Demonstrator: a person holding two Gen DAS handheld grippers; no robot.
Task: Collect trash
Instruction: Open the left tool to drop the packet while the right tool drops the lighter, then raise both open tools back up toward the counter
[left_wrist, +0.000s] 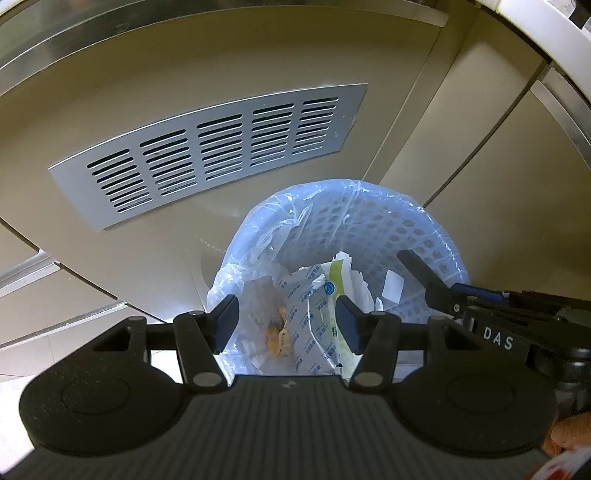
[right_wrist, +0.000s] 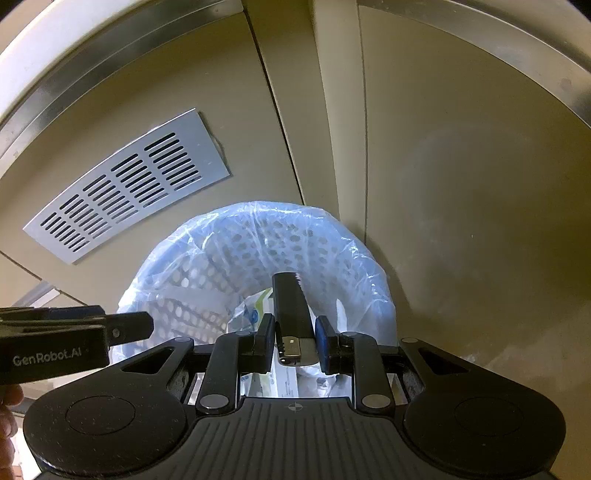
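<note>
Right gripper (right_wrist: 294, 341) clamping dark packet (right_wrist: 291, 314), bin (right_wrist: 258, 236) bottom hidden

Left gripper (left_wrist: 287, 323) tilts steeply downward with its jaws parted, nothing pressed between the pads. Right gripper (right_wrist: 294, 341), just beside it and also angled down, has its jaws clamped on a black lighter (right_wrist: 291, 317) that juts beyond the fingertips.

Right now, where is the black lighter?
In the right wrist view, the black lighter sits clamped in the right tool, above the blue-lined perforated bin.
</note>
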